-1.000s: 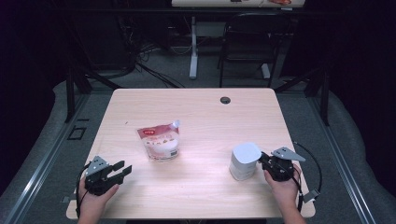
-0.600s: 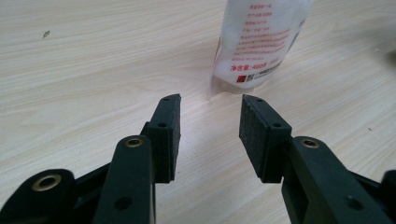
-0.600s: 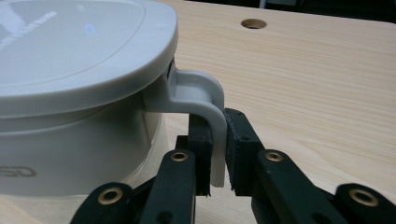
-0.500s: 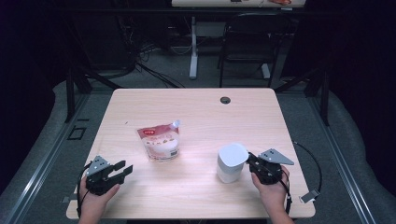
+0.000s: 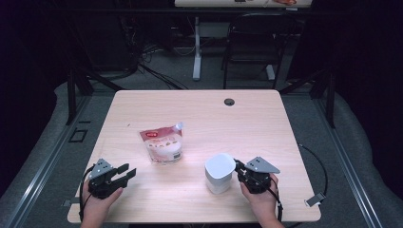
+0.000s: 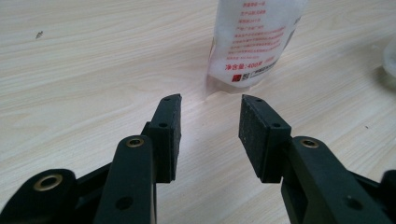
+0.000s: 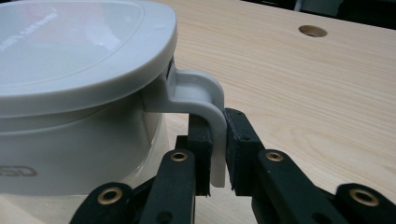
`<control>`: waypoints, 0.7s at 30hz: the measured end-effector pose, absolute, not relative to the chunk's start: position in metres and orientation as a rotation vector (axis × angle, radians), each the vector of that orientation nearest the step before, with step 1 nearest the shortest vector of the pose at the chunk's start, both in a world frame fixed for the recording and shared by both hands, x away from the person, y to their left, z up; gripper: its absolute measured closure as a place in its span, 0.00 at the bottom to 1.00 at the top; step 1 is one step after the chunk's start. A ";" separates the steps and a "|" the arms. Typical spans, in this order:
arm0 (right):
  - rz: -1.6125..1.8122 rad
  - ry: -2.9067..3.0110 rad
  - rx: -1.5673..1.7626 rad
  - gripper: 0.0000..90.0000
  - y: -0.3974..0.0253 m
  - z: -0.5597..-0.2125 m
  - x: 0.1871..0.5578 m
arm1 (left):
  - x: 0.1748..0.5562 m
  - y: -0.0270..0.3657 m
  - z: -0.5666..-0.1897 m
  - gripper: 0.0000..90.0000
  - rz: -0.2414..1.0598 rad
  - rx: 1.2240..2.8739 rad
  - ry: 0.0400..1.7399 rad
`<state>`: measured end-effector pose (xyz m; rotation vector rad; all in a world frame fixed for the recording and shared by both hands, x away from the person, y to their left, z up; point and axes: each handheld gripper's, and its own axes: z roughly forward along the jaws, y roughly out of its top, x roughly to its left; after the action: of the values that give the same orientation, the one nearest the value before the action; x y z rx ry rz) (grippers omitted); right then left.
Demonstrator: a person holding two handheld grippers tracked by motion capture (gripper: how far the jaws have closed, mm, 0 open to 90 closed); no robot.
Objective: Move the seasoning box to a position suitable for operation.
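1. High view: wooden table [image 5: 199,109] with a small round cable hole [image 5: 229,101] near its far edge. A white lidded container [image 5: 219,172] stands upright on the near right part of the table. The right gripper [image 5: 241,171] is held in a hand [image 5: 260,199] just right of the container, its tips at the container's side. A refill pouch [image 5: 163,144], white with a red top band and a corner spout, lies flat near the table's middle, left of and beyond the container, apart from it. The left gripper [image 5: 127,173] sits at the near left corner in the other hand [image 5: 97,205], aimed right, jaws spread, nothing between them, well short of the pouch.

2. Left gripper view: the two black pads [image 6: 168,135] stand apart over bare wood, holding nothing. The pouch [image 6: 254,39] lies ahead of them, red print on its white face, not touching either pad. A bit of the white container shows at the right edge.

3. Right gripper view: the jaws are pressed onto the container's white handle [image 7: 205,109], pinching its downward strip from both sides. The container's lid [image 7: 79,51] sits on, the body below it resting on the table. The cable hole [image 7: 312,31] shows far off.
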<state>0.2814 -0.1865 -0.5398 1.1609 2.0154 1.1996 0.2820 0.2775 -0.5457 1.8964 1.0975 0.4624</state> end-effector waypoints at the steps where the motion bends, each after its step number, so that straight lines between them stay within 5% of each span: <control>1: 1.205 2.012 1.156 0.91 -0.184 -0.540 0.281 | 0.282 0.277 -0.546 0.66 0.459 1.892 1.096; 21: 1.179 2.018 1.193 0.90 -0.179 -0.554 0.277 | 0.281 0.271 -0.546 0.66 0.463 1.904 1.067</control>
<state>0.2770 -0.1788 -0.5541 1.1929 2.0180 1.1792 0.2812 0.2707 -0.5456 1.9039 1.0670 0.4630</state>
